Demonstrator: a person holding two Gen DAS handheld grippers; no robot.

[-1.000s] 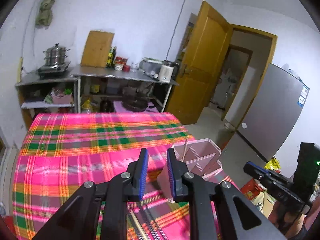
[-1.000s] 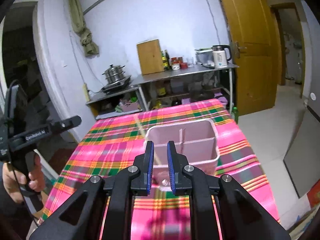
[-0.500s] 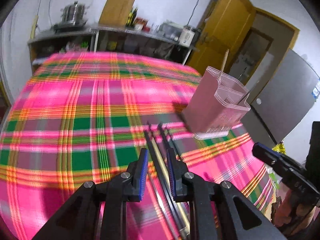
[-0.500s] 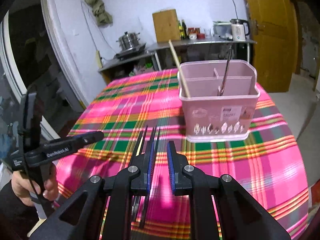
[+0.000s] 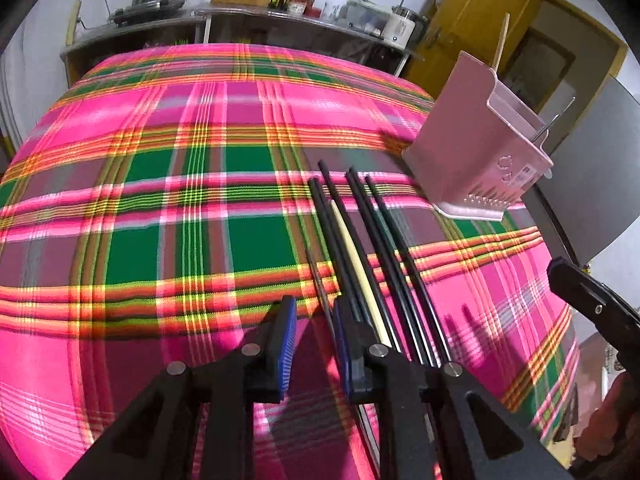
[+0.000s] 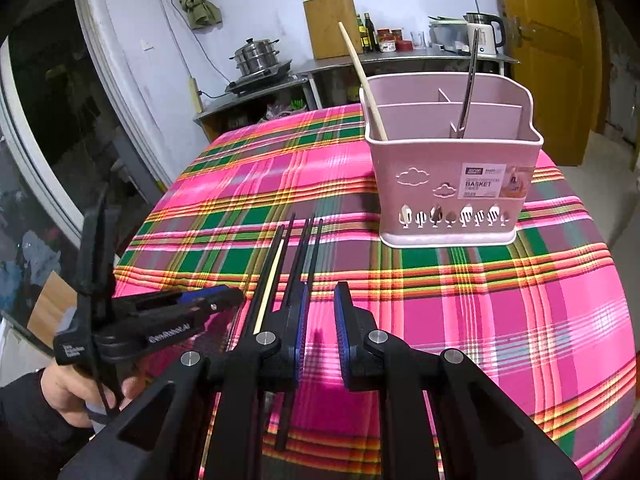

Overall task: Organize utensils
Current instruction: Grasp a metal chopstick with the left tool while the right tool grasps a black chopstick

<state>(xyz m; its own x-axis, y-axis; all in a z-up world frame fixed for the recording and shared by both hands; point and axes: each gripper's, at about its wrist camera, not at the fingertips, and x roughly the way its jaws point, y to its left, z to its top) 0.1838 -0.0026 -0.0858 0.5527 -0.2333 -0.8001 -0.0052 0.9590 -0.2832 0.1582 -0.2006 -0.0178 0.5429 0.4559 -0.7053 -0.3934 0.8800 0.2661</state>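
Plaid cloth (image 5: 200,240): 4 blk chopsticks (image 5: 384,240), 1 pale (image 5: 356,264), 1 pink basket (image 6: 452,184).

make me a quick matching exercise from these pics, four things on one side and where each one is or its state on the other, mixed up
1. wooden chopstick
2. metal utensil
3. black chopsticks
4. left gripper

a. lying flat on the tablecloth
b. jaws open, nothing between them
c. leaning at the basket's left end
d. standing in the basket, right of the wooden one

Pairs: 1-c, 2-d, 3-a, 4-b
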